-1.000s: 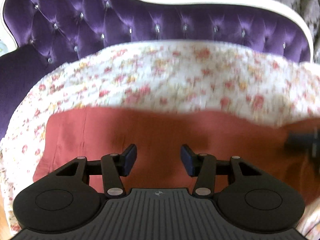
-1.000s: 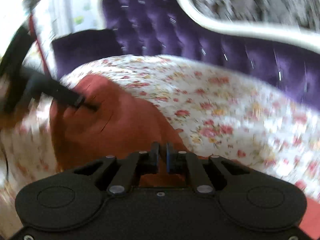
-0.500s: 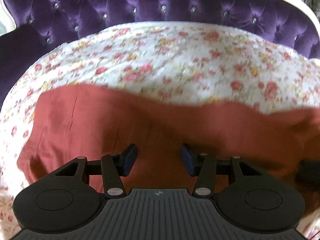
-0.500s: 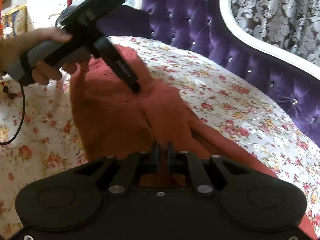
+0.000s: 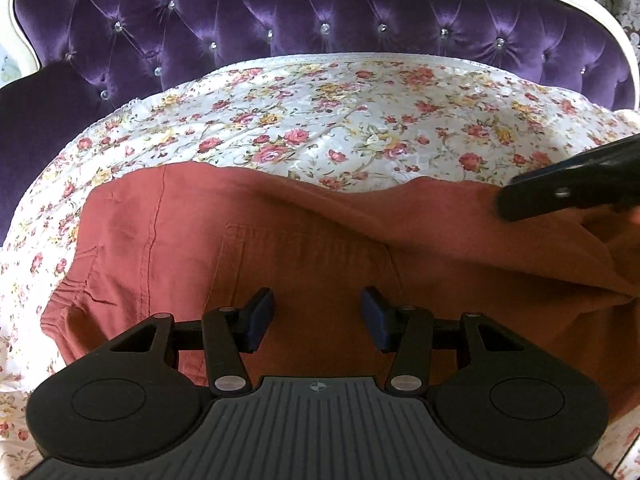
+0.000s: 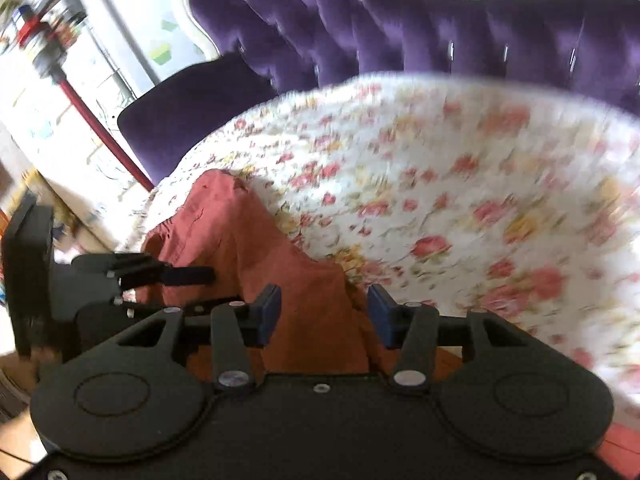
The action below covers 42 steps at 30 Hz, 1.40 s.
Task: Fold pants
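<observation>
Right gripper [image 6: 322, 314] jaws opening, cloth between, unpinched; left gripper [image 5: 317, 318] half-open, empty. Regrip rust pants [image 5: 280, 248] at the hem; pull taut.

I count one pair of rust-red pants [image 5: 280, 256], one floral sheet [image 5: 360, 120] and one purple tufted headboard [image 5: 280, 16]. Two grippers: left gripper [image 5: 317, 318], right gripper [image 6: 324, 316]. Beyond the bed, possibly one red pole [image 6: 100, 128]; that corner is blurred.

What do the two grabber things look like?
Both grippers are black plastic. The left gripper and the right gripper each have two jointed fingers with dark blue pads, silver pivot pins and two round housings. The left one's base is ribbed with a small round emblem.
</observation>
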{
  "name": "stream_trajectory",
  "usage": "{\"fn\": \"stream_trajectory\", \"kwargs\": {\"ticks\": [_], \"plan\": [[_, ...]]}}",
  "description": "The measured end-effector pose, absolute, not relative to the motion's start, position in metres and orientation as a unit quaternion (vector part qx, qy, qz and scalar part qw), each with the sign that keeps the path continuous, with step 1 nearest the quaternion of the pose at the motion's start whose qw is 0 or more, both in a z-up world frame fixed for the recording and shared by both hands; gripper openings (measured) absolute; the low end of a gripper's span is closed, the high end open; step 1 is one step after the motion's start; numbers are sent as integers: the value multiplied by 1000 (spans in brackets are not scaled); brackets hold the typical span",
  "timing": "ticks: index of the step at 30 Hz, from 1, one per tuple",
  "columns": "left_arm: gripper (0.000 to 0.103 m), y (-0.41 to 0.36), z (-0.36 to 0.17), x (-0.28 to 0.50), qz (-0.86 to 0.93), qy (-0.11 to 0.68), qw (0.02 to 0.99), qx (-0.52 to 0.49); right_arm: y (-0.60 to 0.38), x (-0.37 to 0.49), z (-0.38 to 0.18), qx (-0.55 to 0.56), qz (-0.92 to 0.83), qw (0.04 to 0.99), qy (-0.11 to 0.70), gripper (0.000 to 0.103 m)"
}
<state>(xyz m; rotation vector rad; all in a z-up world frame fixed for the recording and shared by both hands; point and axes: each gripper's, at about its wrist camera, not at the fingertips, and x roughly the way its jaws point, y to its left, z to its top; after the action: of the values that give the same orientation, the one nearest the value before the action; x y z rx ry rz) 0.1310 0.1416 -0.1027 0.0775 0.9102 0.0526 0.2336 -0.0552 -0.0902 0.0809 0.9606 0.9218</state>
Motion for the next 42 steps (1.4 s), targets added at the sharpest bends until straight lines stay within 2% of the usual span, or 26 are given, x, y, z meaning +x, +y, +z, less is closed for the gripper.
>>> {"fn": "stream_trajectory", "kwargs": {"ticks": [4, 7, 8, 9, 10, 11, 14, 16, 23, 28, 29, 30, 36, 42], "plan": [[49, 142, -103, 130, 22, 436, 899, 36, -46, 243, -102, 57, 449, 757, 471, 39], [49, 142, -104, 129, 20, 434, 900, 33, -44, 246, -99, 84, 467, 744, 471, 38], [49, 143, -104, 129, 19, 433, 900, 32, -43, 246, -98, 94, 470, 742, 468, 34], [49, 143, -104, 129, 18, 433, 901, 32, -43, 246, -97, 100, 471, 743, 465, 27], [49, 142, -104, 129, 18, 433, 901, 33, -42, 246, -94, 98, 467, 750, 458, 8], [49, 142, -103, 129, 17, 434, 900, 34, -39, 244, -87, 72, 449, 777, 435, 7], [49, 143, -101, 128, 17, 433, 900, 46, -30, 247, -65, -17, 360, 864, 352, 6], [49, 144, -102, 125, 23, 433, 900, 55, -25, 262, -69, -2, 353, 859, 370, 5], [49, 159, -100, 109, 20, 446, 893, 65, -8, 276, -109, -52, 310, 868, 385, 3], [49, 170, -99, 101, 12, 477, 875, 82, -11, 283, -102, -54, 268, 883, 382, 4], [49, 174, -100, 100, 16, 484, 871, 85, -12, 280, -96, -72, 248, 892, 370, 15], [49, 180, -99, 98, 23, 489, 868, 84, -17, 274, -86, -77, 237, 902, 352, 21], [48, 208, -86, 96, 89, 465, 880, 44, -62, 222, -40, -20, 279, 902, 330, 22], [48, 212, -95, 128, 114, 456, 882, 25, -82, 137, -71, -62, 281, 880, 378, 22]]}}
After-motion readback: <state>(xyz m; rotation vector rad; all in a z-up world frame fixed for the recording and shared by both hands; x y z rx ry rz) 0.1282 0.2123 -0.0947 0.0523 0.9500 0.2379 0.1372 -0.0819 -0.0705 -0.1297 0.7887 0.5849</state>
